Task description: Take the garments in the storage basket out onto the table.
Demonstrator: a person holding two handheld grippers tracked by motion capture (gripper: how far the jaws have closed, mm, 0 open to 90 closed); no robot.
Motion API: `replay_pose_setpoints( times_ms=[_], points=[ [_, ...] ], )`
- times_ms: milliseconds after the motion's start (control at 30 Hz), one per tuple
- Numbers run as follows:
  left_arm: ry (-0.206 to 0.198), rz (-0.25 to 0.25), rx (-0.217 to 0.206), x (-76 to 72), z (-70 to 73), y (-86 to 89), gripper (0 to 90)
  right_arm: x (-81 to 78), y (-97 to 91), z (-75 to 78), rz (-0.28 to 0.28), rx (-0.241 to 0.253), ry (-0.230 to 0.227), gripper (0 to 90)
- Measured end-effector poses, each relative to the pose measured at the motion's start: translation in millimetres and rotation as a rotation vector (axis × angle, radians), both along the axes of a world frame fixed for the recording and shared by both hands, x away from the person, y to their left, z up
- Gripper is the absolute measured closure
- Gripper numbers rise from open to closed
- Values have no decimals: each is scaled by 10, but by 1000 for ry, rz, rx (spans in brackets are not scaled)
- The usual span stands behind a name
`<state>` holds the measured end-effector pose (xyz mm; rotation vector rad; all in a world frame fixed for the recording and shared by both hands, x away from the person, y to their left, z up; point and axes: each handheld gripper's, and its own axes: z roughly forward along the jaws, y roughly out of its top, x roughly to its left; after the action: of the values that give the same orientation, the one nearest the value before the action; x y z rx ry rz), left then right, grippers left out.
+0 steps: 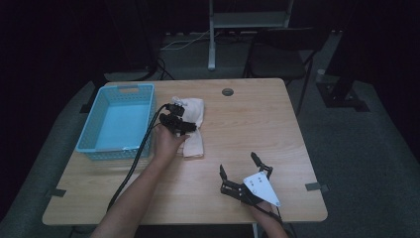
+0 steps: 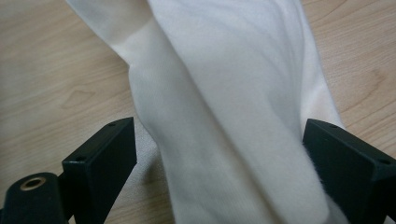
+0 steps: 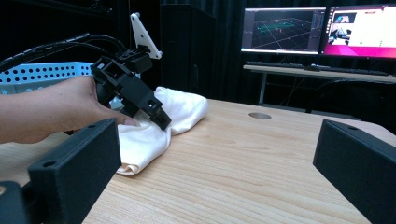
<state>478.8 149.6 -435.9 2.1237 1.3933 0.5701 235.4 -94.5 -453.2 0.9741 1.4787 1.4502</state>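
Note:
A white cloth [image 1: 195, 113] lies crumpled on the wooden table [image 1: 257, 124], just right of a blue basket [image 1: 90, 124]. My left gripper [image 1: 179, 120] is lowered onto the cloth, held by a hand. In the left gripper view a raised fold of the cloth [image 2: 224, 102] runs between the wide-apart jaws, so the left gripper [image 2: 219, 172] is open around it. The right gripper view shows that left gripper [image 3: 147, 114] pressing down on the cloth [image 3: 184, 109]. My right gripper [image 1: 237, 162] rests open near the table's front right, with bare wood between its jaws [image 3: 217, 172].
The blue basket [image 3: 42, 73] is empty and stands at the table's left. A round cable hole [image 1: 227, 91] sits near the far edge. A chair [image 1: 277, 59] stands behind the table. Two lit monitors [image 3: 322, 30] stand on a desk beyond.

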Motion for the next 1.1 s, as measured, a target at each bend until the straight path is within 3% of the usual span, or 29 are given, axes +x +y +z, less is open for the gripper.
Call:
replay_pose_setpoints(
  times_ms=[167,233,367,433,467,567,700,800,933,1033,1100],
  points=[
    [32,5,-77,24,-9,54,102,2,-1,0,0,1,1,5],
    [19,-5,-114,11,-14,65,103,2,-1,0,0,1,2,5],
    [-9,-22,-76,-29,13,37,103,3,-1,1,0,1,2,5],
    [-13,-20,-87,-45,51,40,103,5,-2,1,1,2,3,5],
    [-12,-33,-145,-61,100,70,103,4,-2,1,0,2,3,5],
    [-15,-51,-206,-85,169,123,103,4,-1,1,0,1,2,5],
    [-35,-72,-231,-125,185,151,103,4,-1,1,0,2,3,5],
    [-73,-69,-298,-192,187,224,103,6,-2,1,0,2,4,5],
    [-121,-78,-279,-305,168,257,103,6,-2,1,0,2,4,5],
    [-106,-125,-251,-366,153,236,103,7,-3,1,-1,2,4,5],
    [-112,-159,-259,-417,148,220,103,7,-3,1,-3,2,5,5]
  ],
)
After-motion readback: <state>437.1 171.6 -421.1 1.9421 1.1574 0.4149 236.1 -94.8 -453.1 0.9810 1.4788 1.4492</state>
